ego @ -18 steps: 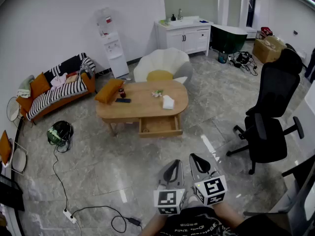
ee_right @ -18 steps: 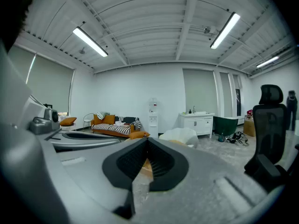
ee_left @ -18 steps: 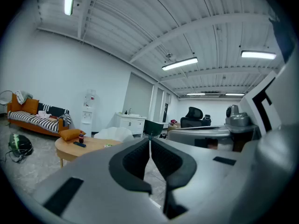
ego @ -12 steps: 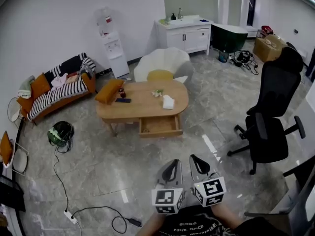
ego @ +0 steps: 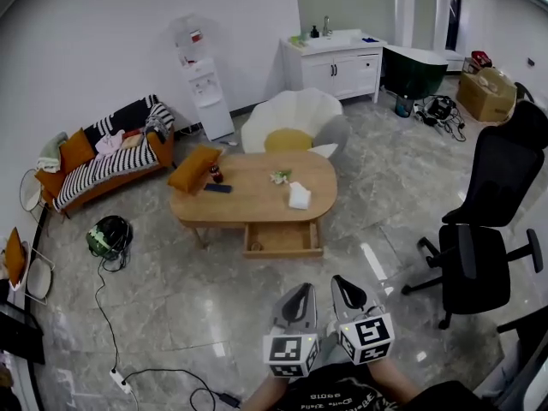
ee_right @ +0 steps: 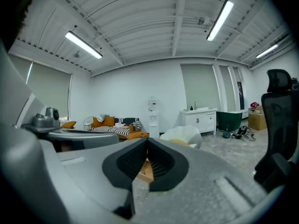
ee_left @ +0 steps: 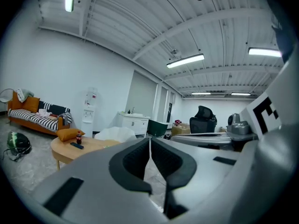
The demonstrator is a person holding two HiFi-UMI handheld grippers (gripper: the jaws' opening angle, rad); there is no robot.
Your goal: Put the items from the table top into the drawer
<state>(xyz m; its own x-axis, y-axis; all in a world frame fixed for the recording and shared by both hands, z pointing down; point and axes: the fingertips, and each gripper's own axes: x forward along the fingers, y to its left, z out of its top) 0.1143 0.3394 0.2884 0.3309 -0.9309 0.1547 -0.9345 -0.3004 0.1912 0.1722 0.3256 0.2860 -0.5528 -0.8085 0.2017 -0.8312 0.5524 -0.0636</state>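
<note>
The oval wooden table (ego: 248,204) stands mid-room with its drawer (ego: 282,250) pulled open at the front. On top lie an orange cushion (ego: 193,167), a small red bottle (ego: 217,175), a dark remote (ego: 217,188), a white cloth (ego: 299,196) and a small greenish sprig (ego: 280,176). My left gripper (ego: 300,289) and right gripper (ego: 342,282) hang side by side well short of the table, both shut and empty. The left gripper view has the left gripper (ee_left: 149,139) with the table (ee_left: 63,148) at lower left. The right gripper (ee_right: 147,142) points toward the drawer.
A black office chair (ego: 488,229) stands to the right. A white shell chair (ego: 291,118) sits behind the table, a striped sofa (ego: 107,157) at the left wall. A green helmet (ego: 107,235) and a power cable (ego: 116,349) lie on the floor at left.
The table and the room have slid slightly down and right in the head view. Both grippers stay shut and side by side at the bottom.
</note>
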